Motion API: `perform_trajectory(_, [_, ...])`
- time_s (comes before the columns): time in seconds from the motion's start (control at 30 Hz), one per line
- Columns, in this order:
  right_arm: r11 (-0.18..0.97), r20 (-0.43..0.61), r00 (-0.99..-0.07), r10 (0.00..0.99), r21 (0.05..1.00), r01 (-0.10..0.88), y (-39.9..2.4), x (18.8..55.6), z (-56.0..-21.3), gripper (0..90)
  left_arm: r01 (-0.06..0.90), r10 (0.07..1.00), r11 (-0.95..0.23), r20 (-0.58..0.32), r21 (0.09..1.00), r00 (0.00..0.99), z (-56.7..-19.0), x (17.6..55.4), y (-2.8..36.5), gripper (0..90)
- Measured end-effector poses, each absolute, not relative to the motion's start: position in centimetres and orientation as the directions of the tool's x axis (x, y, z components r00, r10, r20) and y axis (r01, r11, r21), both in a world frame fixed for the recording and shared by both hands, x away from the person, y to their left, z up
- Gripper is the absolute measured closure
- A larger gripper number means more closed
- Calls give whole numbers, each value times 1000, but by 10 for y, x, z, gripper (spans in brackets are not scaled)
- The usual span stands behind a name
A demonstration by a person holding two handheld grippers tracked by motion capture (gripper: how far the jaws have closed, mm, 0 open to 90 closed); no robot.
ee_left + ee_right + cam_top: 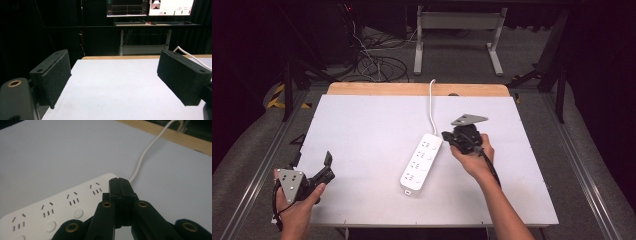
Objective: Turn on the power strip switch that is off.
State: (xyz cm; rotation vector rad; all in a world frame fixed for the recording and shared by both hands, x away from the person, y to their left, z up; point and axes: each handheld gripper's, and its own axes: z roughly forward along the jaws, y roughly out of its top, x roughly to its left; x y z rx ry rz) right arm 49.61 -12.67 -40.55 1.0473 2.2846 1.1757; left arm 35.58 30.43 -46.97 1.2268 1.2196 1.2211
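Power strip (421, 163), white and four-socketed, lies flat near the middle of the white table (362, 130), slanting from lower left to upper right in the high view. Its white cord (431, 107) leaves the far end of the power strip and runs toward the wooden back edge of the table. The right gripper (448, 136) sits just beside that far end, on the strip's right side, held in a hand (474, 159). In the right gripper view its jaws are pressed flat together with nothing between them, their tips (119, 185) over the end of the power strip (57, 205) where the cord (142, 160) leaves it. The left gripper (326, 165) is well apart from the power strip, toward the table's near left corner, jaws spread wide over bare table with nothing between them (113, 82).
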Motion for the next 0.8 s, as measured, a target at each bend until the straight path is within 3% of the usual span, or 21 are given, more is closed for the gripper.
perform_trajectory(0.17, [242, 70, -628, 775, 885, 398, -185, 474, -404, 900, 17, 1000, -9, 9, 1000, -16, -470, 356, 305, 123])
perform_trajectory(0.4, [97, 52, -617, 786, 974, 207, -250, 436, -414, 900, 18, 1000, -11, 11, 1000, -10, -470, 360, 304, 123])
perform_trajectory(0.6, [-10, 64, -523, 850, 994, 106, -266, 412, -412, 900, 15, 1000, -19, 19, 1000, 8, -469, 362, 299, 123])
perform_trajectory(0.8, [-40, 85, -470, 879, 994, 105, -270, 409, -419, 900, 16, 1000, -20, 20, 1000, 6, -469, 361, 300, 123])
